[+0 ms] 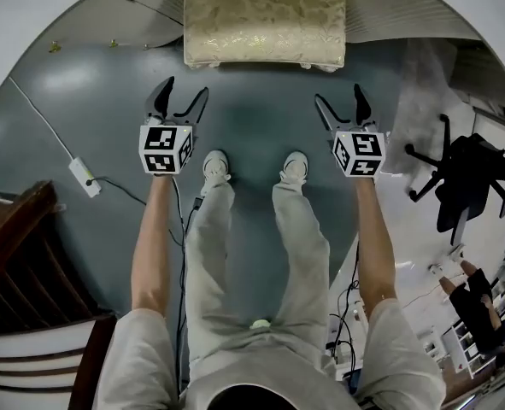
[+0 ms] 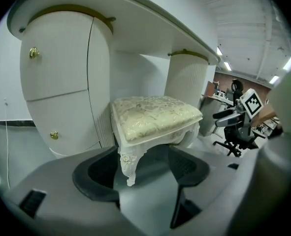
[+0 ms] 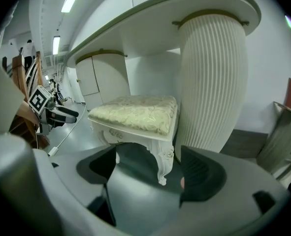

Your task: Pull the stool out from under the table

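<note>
The stool (image 1: 265, 15) has a cream brocade cushion and white carved legs, and it stands partly under the white table (image 1: 406, 15) at the top of the head view. My left gripper (image 1: 182, 101) hangs open short of the stool's left front corner. My right gripper (image 1: 342, 107) hangs open short of its right front corner. In the left gripper view the stool (image 2: 155, 117) lies ahead, its near leg (image 2: 128, 163) showing in the gap of the gripper (image 2: 145, 173), apart from the jaws. The right gripper view shows the stool (image 3: 135, 113) beyond the empty gripper (image 3: 150, 173).
A power strip (image 1: 85, 176) with its cable lies on the grey floor at the left. Dark wooden furniture (image 1: 13, 254) stands at the lower left. A black office chair (image 1: 466, 182) is at the right. My shoes (image 1: 215, 165) stand just behind the grippers.
</note>
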Demonstrator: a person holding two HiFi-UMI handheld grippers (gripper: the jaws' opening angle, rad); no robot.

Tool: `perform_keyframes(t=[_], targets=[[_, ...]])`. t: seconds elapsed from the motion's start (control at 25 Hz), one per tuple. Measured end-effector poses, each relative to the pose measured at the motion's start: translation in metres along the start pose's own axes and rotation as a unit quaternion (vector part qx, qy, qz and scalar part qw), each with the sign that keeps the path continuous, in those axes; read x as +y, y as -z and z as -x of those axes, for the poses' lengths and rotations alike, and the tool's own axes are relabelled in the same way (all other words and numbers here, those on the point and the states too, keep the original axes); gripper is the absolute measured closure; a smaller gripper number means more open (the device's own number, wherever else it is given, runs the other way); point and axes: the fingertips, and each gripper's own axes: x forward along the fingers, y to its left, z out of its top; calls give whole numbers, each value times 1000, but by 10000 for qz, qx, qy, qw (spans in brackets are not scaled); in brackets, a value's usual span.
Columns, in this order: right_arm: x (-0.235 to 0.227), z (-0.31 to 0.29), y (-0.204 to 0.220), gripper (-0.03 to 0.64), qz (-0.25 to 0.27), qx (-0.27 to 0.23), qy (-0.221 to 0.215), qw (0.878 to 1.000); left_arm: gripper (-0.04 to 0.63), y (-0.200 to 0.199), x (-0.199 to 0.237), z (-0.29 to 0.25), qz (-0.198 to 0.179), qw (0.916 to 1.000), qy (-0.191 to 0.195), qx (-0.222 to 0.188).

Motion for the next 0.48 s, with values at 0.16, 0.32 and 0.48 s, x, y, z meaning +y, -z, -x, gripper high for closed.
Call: perform_keyframes(t=[0.16, 0.32, 0.48], targets=[[-12, -37, 23, 219, 12, 84, 31, 10000, 296, 26, 14, -29, 17, 9999, -104, 73], [-26, -69, 35, 212, 56, 90, 98, 9999, 293, 39, 23, -58, -30, 9998, -143, 95], [-35, -98, 41, 207, 156, 97, 90, 9998, 290, 48, 29, -84, -91, 9997, -162, 125]])
